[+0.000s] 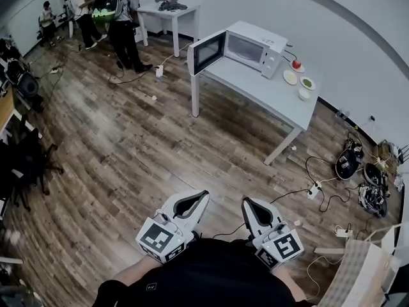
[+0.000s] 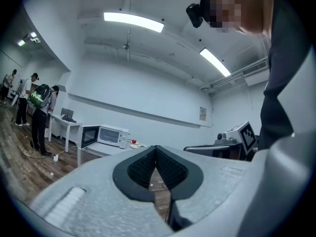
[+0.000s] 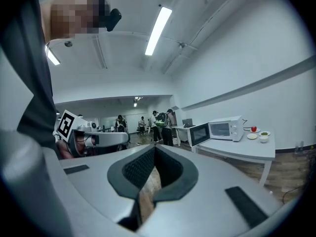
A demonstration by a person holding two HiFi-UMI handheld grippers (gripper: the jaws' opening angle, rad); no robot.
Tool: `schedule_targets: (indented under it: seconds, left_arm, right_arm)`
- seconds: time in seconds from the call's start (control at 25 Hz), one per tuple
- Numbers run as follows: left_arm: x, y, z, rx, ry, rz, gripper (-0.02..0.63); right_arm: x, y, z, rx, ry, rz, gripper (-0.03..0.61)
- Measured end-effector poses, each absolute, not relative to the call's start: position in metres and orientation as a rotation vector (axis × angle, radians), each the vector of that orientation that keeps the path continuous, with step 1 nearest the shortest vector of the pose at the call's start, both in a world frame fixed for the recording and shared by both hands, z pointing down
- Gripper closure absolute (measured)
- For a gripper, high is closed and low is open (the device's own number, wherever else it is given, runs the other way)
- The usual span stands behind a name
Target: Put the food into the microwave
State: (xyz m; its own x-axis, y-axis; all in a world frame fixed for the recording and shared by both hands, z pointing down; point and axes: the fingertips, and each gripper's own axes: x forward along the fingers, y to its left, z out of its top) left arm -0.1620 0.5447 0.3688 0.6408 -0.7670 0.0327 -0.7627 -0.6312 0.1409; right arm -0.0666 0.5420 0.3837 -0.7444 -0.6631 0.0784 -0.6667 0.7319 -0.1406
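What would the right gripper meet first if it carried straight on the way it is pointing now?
Nothing close: the right gripper points level over open floor, left of the table and microwave. First in line seem to be the people standing far off, though depth is unclear.

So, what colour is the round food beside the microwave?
Red; the round food shows best in the head view.

Grey table (image 1: 252, 83), open microwave (image 1: 250, 46), food plates (image 1: 291, 77)
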Motion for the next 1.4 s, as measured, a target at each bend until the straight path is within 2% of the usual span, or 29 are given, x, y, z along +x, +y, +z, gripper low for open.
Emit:
schedule_targets:
  seconds: [0.2,0.56,1.04,1.4]
  left_arm:
    - [-0.198,0.547,0.379,2.719,-1.246,-0.007,0.606]
    - [-0.212,0.527,0.379,2.744,-1.221,-0.025,0.606]
    - [-0.168,0.451,0.396,2.739,-1.143,0.048,0.606]
    - [-0.089,0.354,0.382,2.805,-1.066,0.053,0.606]
  right_arm:
    - [-0.112,0.547,0.386,1.083,-2.891,0.238,0.565]
    - [-0.130,0.532,0.398,1.102,-2.866,0.282,0.565]
    - [-0.092,0.453,0.420,1.158,-2.842,0.384,0.565]
    - [-0.006,0.356,0.417,1.282,-2.838,0.423,0.565]
